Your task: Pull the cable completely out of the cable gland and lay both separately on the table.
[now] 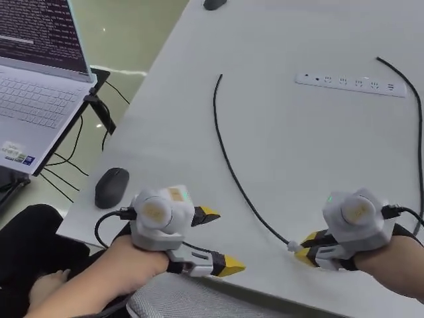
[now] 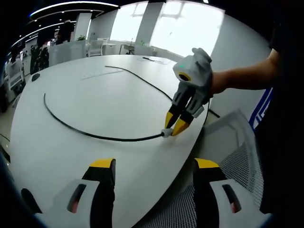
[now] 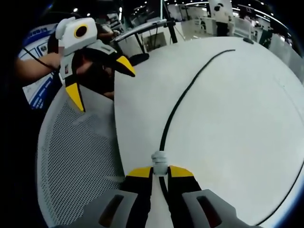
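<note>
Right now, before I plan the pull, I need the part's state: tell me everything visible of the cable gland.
The cable gland is a small white fitting, plastic by its look, with a stepped body. The black cable passes through it, not yet pulled out. It sits by the near edge of the white table, just ahead of the right gripper, whose jaws close on the cable behind it. The open left gripper is apart from it.

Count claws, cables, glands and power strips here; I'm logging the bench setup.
Claws: 2, left claw, right claw
Cables: 2, threaded cable, other cable
Cable gland: 1
Power strip: 1
Total: 6
</note>
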